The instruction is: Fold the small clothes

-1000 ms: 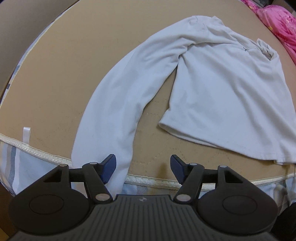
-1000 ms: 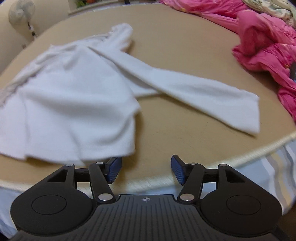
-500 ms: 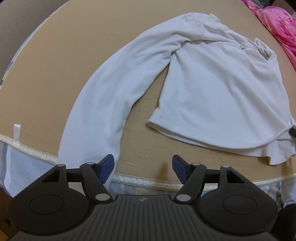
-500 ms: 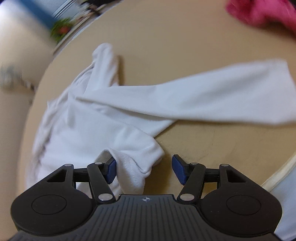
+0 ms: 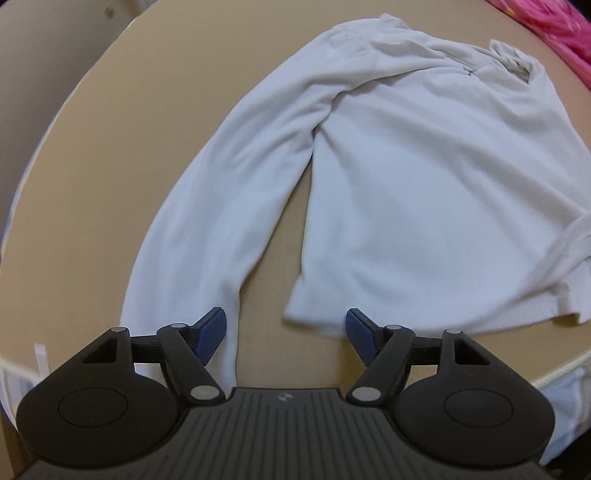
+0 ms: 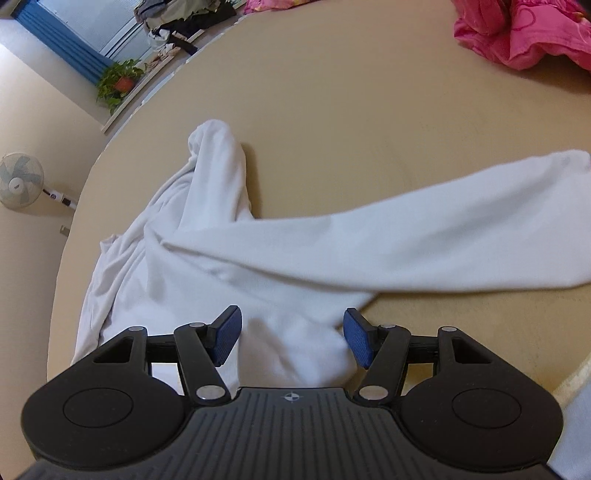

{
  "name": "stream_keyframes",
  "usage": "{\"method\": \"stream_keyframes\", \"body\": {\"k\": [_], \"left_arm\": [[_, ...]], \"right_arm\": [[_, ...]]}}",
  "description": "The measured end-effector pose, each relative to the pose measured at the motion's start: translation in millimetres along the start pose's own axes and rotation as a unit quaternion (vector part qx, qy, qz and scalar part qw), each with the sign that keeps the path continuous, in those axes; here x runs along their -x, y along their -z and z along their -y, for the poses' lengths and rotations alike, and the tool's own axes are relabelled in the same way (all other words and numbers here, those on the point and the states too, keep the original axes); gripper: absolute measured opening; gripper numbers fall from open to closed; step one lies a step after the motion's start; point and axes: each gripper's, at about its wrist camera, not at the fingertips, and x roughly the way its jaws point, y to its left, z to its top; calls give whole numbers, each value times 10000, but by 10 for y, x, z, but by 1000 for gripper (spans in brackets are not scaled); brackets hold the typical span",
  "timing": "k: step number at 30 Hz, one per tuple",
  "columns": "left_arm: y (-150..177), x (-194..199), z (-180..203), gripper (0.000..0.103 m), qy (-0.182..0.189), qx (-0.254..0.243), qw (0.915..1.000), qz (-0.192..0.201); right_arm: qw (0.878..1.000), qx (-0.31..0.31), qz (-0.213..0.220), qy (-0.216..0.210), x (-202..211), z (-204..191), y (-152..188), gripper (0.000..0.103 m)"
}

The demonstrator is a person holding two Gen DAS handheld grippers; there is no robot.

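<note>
A white long-sleeved shirt (image 5: 424, 177) lies spread flat on a tan mattress (image 5: 110, 184). One sleeve (image 5: 221, 206) runs down to the near edge. My left gripper (image 5: 284, 332) is open above bare mattress, its left pad over the sleeve's cuff and its right pad by the hem corner (image 5: 306, 306). Nothing sits between its pads. In the right wrist view the shirt (image 6: 177, 280) has its other sleeve (image 6: 406, 251) stretched out to the right. My right gripper (image 6: 291, 336) is open, with a bunched hem corner lying between its jaws and the pads not pressing it.
A pink blanket (image 6: 524, 33) is heaped at the far right of the mattress. The mattress's piped front edge (image 5: 561, 369) runs just under both grippers. A standing fan (image 6: 20, 181) and a potted plant (image 6: 118, 79) are off beyond the bed.
My left gripper has slid right, from over the cuff to the gap between sleeve and hem. My right gripper has rolled and moved onto the shirt's hem corner.
</note>
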Motion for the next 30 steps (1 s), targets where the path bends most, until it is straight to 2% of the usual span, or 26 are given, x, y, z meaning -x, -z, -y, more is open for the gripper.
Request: {"method": "stream_keyframes", "body": {"k": [3, 5, 11, 13, 15, 17, 18, 19, 20, 21, 22, 23, 25, 26, 27, 28, 29, 30], "left_arm": [[-112, -67, 47, 77, 31, -211, 9998, 7], [-158, -97, 20, 77, 191, -120, 9997, -77], [-189, -60, -57, 77, 1139, 279, 9929, -199], [-216, -120, -5, 83, 1184, 289, 9920, -318], [-253, -214, 70, 80, 1060, 285, 9927, -497], [-290, -147, 112, 29, 868, 274, 9952, -368], [-322, -83, 108, 7, 946, 317, 9943, -370], [-343, 20, 89, 6, 952, 470, 9939, -290], [-350, 127, 70, 6, 907, 481, 9946, -122], [-350, 252, 55, 6, 730, 427, 9964, 108], [-347, 342, 20, 6, 527, 378, 9975, 277], [-343, 393, -48, 6, 352, 372, 9981, 355], [-334, 373, -212, 6, 24, 363, 9989, 281], [-317, 349, -314, 6, -117, 409, 9989, 212], [-301, 346, -389, 6, -237, 413, 9987, 206], [-289, 345, -433, 6, -309, 414, 9985, 201], [-279, 339, -470, 6, -312, 450, 9984, 170], [-287, 330, -485, 6, -283, 478, 9983, 150]], "right_arm": [[10000, -22, -2, 51, -51, 1, -56, 63], [10000, -55, -34, 28, -54, 18, -74, 63], [9989, -316, -55, -346, 205, 271, 77, 65], [9985, -348, -128, -396, 281, 377, 201, 68], [9985, -380, -208, -336, 313, 459, 323, 71], [9982, -442, -261, -326, 309, 504, 410, 71], [9978, -479, -272, -379, 303, 508, 438, 71], [9973, -496, -322, -440, 292, 496, 445, 71], [9964, -497, -407, -550, 266, 459, 437, 64], [9958, -439, -445, -674, 231, 390, 427, 38], [9961, -273, -432, -718, 204, 283, 409, 21], [9974, 10, -364, -623, 179, 117, 401, 12], [9955, 847, -224, -358, 125, -331, 474, 10], [9900, 1382, -139, -261, 103, -568, 577, 10], [9786, 2055, -53, -124, 93, -838, 745, 10], [9595, 2816, 61, 40, 83, -1103, 982, 10], [9307, 3648, 192, 184, 72, -1359, 1290, 11], [9014, 4315, 294, 205, 69, -1537, 1591, 17]]}}
